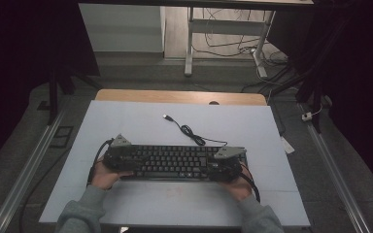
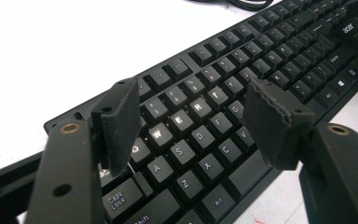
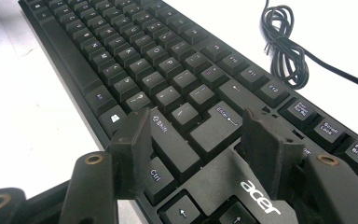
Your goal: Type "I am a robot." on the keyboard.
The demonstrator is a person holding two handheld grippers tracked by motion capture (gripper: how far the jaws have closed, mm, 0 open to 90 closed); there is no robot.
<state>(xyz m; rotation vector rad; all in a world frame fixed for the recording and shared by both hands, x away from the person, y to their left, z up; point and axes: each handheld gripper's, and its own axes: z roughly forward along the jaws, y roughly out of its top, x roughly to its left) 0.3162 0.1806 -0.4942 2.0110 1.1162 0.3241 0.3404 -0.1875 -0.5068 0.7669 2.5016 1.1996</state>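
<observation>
A black Acer keyboard (image 1: 175, 162) lies across the white mat in the high view, its cable (image 1: 190, 132) curling away to a USB plug (image 1: 167, 117). My left gripper (image 1: 119, 154) is over the keyboard's left end and my right gripper (image 1: 226, 165) over its right end. In the left gripper view the gripper (image 2: 196, 116) stands open above the Q-W-E keys of the keyboard (image 2: 261, 51), with nothing between its pads (image 2: 121, 123). In the right gripper view the gripper (image 3: 196, 140) is open above the Shift and Enter keys of the keyboard (image 3: 135, 51). The coiled cable (image 3: 284, 46) lies beyond it.
The white mat (image 1: 126, 121) covers a wooden table (image 1: 179, 96). Bare mat stretches in front of and behind the keyboard. Beyond the table stand desk legs (image 1: 189, 48) and loose floor cables (image 1: 233, 48). Metal rails (image 1: 29, 165) run along both sides of the table.
</observation>
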